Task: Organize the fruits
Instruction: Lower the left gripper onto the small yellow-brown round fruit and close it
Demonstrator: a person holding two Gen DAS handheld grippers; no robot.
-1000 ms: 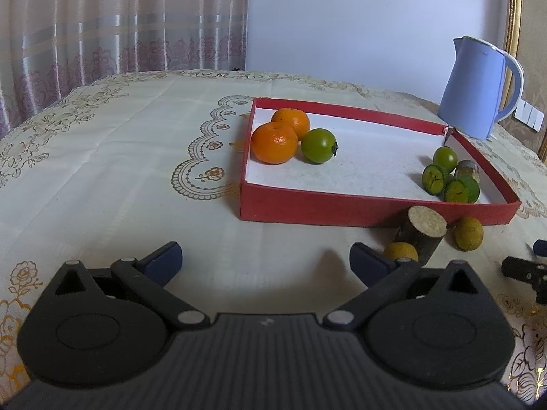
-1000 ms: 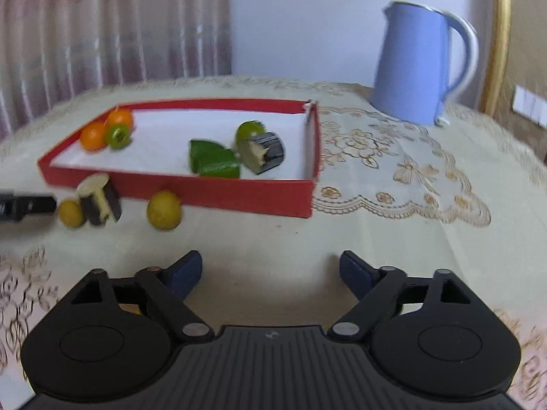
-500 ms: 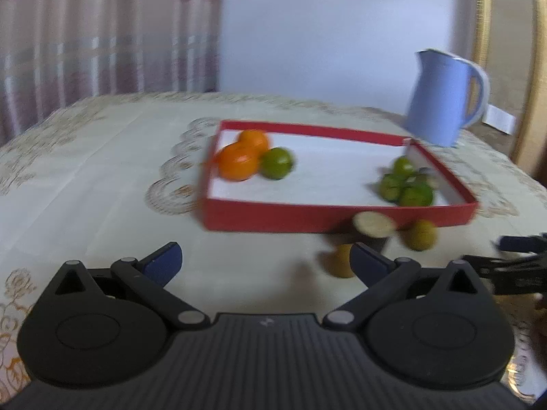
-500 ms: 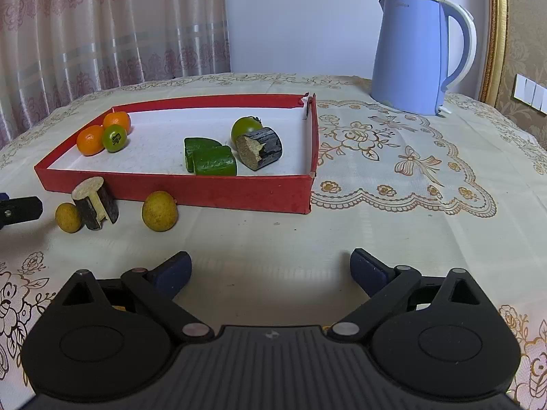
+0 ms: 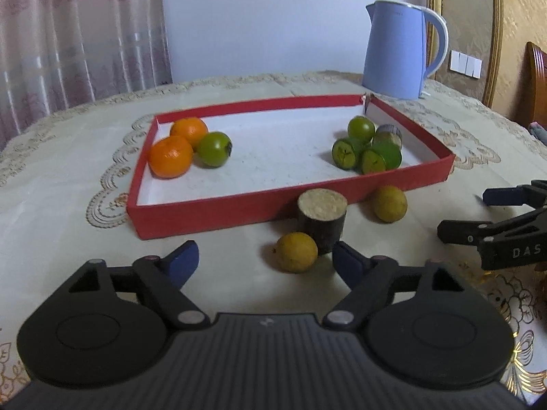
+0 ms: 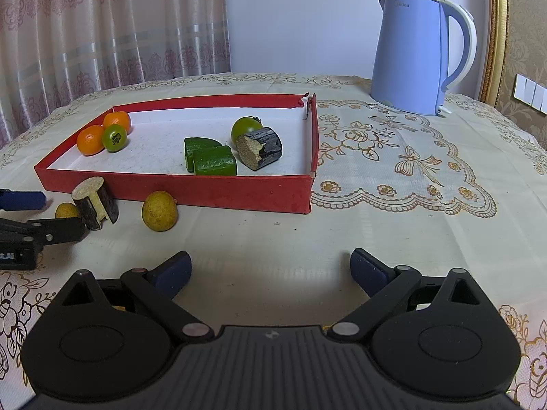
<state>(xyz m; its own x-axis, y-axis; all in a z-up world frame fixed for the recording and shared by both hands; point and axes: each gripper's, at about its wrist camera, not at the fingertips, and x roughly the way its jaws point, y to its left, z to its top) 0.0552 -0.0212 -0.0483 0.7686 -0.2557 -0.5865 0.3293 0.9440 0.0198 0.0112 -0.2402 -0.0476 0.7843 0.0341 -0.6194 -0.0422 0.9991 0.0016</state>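
A red tray (image 5: 212,210) (image 6: 191,191) holds two oranges (image 5: 171,157) and a green fruit (image 5: 214,148) at its left end, and green pieces (image 5: 364,152) with a dark cane stub (image 6: 259,148) at its right end. Outside its front wall lie two yellow fruits (image 5: 296,252) (image 5: 389,203) and another cane stub (image 5: 321,218). My left gripper (image 5: 265,259) is open, just short of the nearer yellow fruit. My right gripper (image 6: 270,270) is open and empty over the cloth; it also shows in the left wrist view (image 5: 492,215).
A blue kettle (image 5: 398,51) (image 6: 417,54) stands behind the tray's far right corner. The table carries a cream embroidered cloth (image 6: 393,157). Curtains hang at the back left, and a wooden chair back (image 5: 536,85) shows at the far right.
My left gripper has swung right and closer, so the yellow fruit and cane stub now sit between its fingers' line. The right gripper has barely moved.
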